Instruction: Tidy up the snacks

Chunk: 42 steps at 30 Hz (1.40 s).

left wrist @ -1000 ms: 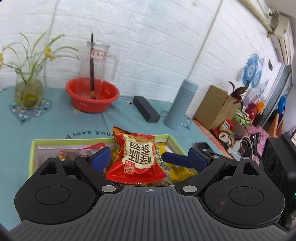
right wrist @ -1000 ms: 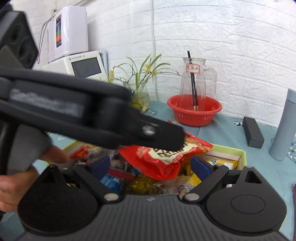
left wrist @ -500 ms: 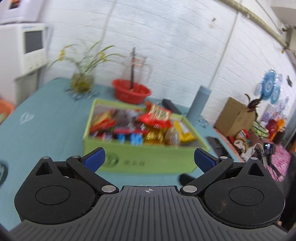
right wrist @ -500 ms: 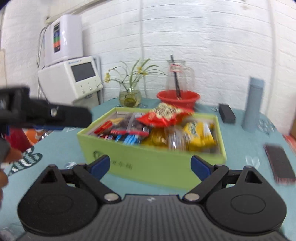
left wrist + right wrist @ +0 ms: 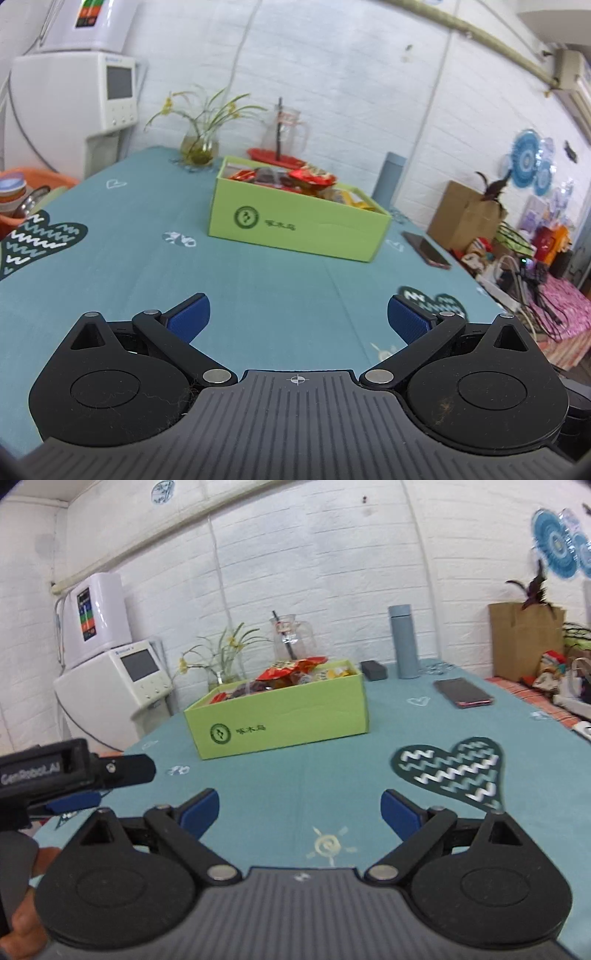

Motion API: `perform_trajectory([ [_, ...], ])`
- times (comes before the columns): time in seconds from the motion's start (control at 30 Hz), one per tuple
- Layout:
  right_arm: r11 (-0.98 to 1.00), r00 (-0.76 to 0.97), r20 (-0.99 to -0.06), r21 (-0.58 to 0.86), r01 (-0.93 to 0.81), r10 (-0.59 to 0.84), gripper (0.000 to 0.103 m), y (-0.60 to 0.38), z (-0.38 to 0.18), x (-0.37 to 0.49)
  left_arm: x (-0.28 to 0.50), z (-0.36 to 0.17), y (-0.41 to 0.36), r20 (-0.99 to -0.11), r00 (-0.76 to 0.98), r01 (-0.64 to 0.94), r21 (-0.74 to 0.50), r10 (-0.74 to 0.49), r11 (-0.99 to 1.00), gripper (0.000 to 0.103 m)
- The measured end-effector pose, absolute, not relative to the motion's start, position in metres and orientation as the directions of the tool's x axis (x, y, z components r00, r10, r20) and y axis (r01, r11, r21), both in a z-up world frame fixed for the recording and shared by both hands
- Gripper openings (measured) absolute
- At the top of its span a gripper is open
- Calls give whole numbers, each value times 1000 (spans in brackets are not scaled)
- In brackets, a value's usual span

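Note:
A lime-green cardboard box stands on the teal tablecloth, filled with several snack packets. A red packet lies on top of the pile. My left gripper hangs open over bare cloth, well back from the box, with nothing between its blue pads. My right gripper is also open and empty, equally far from the box. The left tool shows at the left edge of the right wrist view, with a hand under it.
Behind the box stand a vase of flowers, a glass jug in a red basket, a grey bottle and a small black case. A phone lies to the right. A white dispenser stands left.
Both grippers have pulled far back from the box. The red packet that was between the left pads a second ago now lies on the pile in the box.

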State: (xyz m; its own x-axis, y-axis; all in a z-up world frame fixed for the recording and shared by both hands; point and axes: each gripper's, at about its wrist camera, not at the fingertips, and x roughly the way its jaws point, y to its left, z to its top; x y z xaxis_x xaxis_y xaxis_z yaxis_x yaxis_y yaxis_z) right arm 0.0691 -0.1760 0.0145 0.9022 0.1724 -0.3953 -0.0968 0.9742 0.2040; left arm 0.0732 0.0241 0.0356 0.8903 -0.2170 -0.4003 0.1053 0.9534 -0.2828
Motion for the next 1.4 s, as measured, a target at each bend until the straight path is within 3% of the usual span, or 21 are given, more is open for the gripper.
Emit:
perform_trajectory([
  [0.2, 987, 916, -399, 158, 17, 48, 93, -165, 10, -15, -10, 45, 9, -309, 917, 185, -237, -254, 954, 92],
  [0.4, 992, 968, -249, 122, -14, 44, 93, -163, 17, -75, -60, 48, -3, -245, 943, 208, -95, -226, 973, 92],
  [0.57, 997, 971, -234, 71, -21, 37, 94, -166, 14, -82, -66, 50, 3, -217, 939, 239, -145, -266, 960, 92],
  [0.7, 996, 972, -233, 86, -15, 35, 94, -170, 12, -82, -67, 51, -2, -220, 947, 221, -91, -236, 971, 92],
  [0.93, 995, 965, -257, 99, -29, 54, 94, -176, 7, -78, -53, 40, -15, -312, 923, 220, -52, -225, 974, 92],
  [1.4, 993, 960, -272, 110, -40, 69, 94, -178, 2, -74, -44, 32, -9, -347, 903, 234, -95, -252, 968, 92],
])
